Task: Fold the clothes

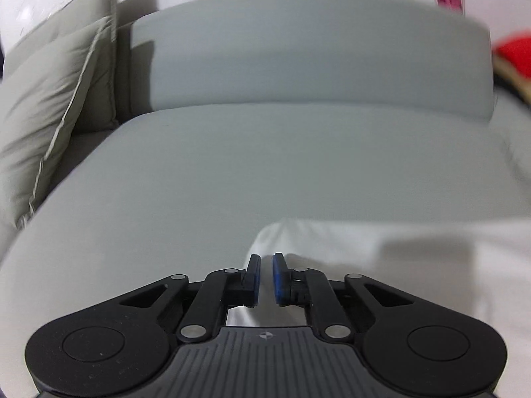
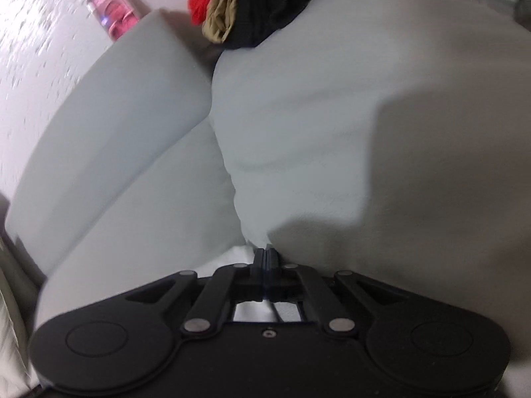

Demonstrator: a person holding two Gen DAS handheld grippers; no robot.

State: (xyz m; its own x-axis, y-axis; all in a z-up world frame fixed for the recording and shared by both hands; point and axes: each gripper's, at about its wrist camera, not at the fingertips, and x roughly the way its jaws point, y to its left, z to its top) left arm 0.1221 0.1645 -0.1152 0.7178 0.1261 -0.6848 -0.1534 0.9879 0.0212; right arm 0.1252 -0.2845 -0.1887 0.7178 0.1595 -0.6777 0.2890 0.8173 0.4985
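A white garment [image 1: 381, 265] lies spread on the grey sofa seat [image 1: 232, 172]. Its left edge runs down between the fingers of my left gripper [image 1: 266, 277]. The jaws stand only a narrow slit apart, and white cloth fills that slit. In the right wrist view the same white garment [image 2: 332, 126] covers most of the picture. Its folds gather into a point at the tips of my right gripper [image 2: 265, 255], whose pads are pressed together on the cloth's edge.
The sofa's back cushion [image 1: 298, 53] runs across behind the seat, with a grey-green pillow [image 1: 49, 99] at its left. A pile of red, tan and black clothes [image 2: 252, 10] lies beyond the garment. A pink bottle [image 2: 113, 13] stands by the wall.
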